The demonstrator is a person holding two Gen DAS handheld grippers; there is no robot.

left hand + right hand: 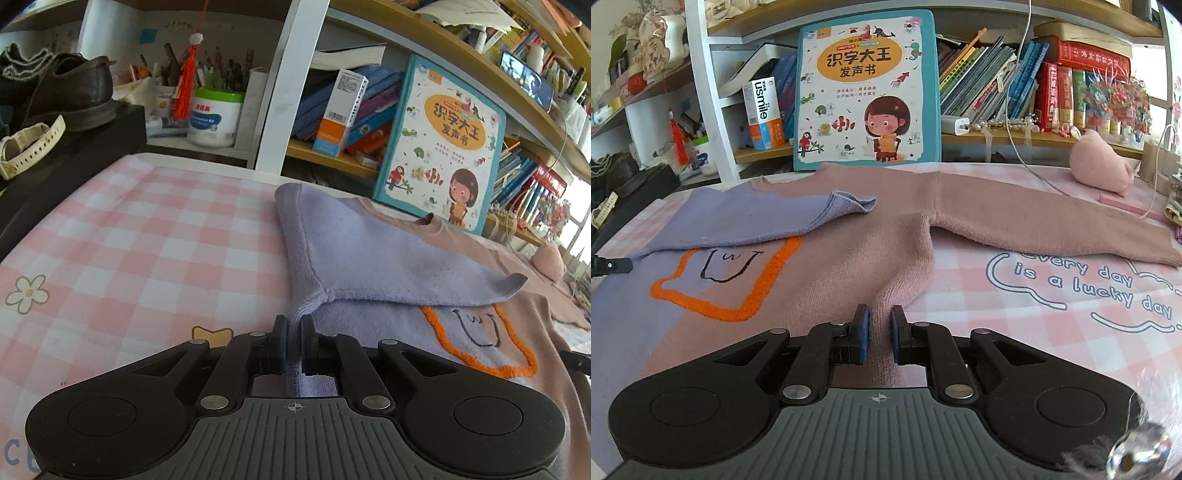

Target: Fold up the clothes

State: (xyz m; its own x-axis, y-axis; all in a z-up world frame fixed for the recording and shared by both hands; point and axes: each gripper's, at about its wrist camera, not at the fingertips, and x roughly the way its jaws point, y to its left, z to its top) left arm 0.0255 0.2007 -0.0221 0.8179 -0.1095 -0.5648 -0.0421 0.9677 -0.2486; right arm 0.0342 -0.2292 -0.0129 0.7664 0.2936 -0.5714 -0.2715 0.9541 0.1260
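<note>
Left tongs (294, 341) clenched on sweater (388, 258) hem, lilac side; right tongs (880, 334) clenched on pink side | sweater flat ahead on cloth (147, 229), lilac sleeve (768, 218) folded across chest; both corners pinched, likely for folding hem away.

Checked desk (122, 229) left of sweater (849, 258) lies open; picture book (866, 88), black box (74, 155), probably shelving block the far edge.

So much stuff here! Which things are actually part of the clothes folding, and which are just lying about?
Part of the job:
- sweater, pink and lilac
- left gripper, shut on its lilac edge
- right gripper, shut on its pink edge

Just lying about:
- picture book
- pink plush toy
- brown shoe
- watch
</note>
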